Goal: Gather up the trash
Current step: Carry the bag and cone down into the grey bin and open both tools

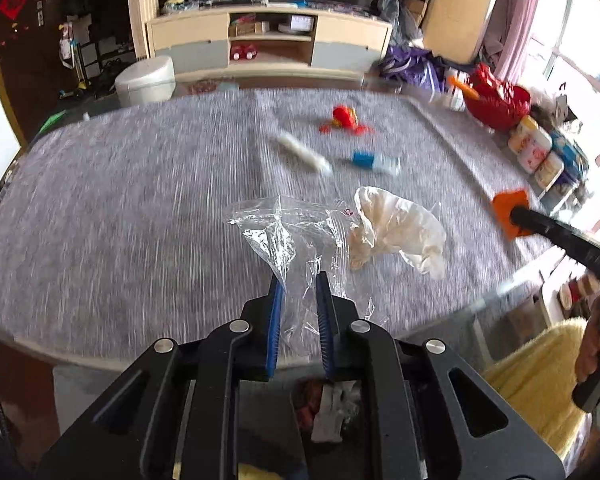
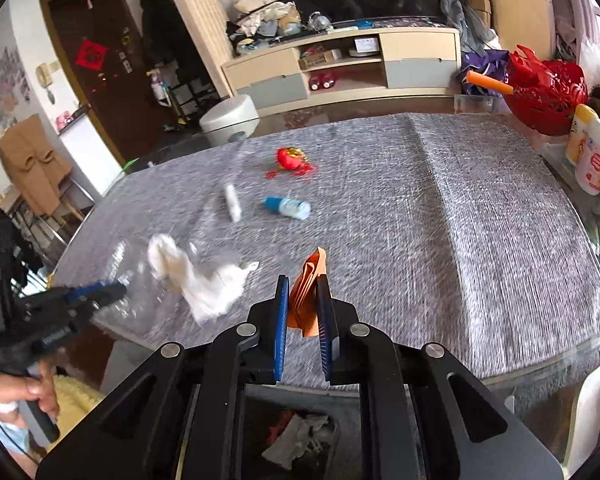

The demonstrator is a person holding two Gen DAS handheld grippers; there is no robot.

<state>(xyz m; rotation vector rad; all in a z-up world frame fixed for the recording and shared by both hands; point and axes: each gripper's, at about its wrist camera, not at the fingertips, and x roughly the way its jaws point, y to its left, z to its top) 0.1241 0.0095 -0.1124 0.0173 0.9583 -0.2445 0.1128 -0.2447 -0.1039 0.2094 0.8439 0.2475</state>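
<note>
Both claws grip trash above table's near edge.

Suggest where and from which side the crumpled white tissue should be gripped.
Probably best pinch the crumpled white tissue at its raised upper fold, coming down from above with the jaws straddling the ridge. It stands up off the grey tablecloth, while its lower edges lie flat and touch the clear plastic bag.

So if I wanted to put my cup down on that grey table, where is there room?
The grey woven tablecloth is bare across its right half, between the small blue-capped bottle and the lotion bottles at the edge. The near-left is crowded: crumpled white tissue, clear plastic bag, both grippers.
</note>
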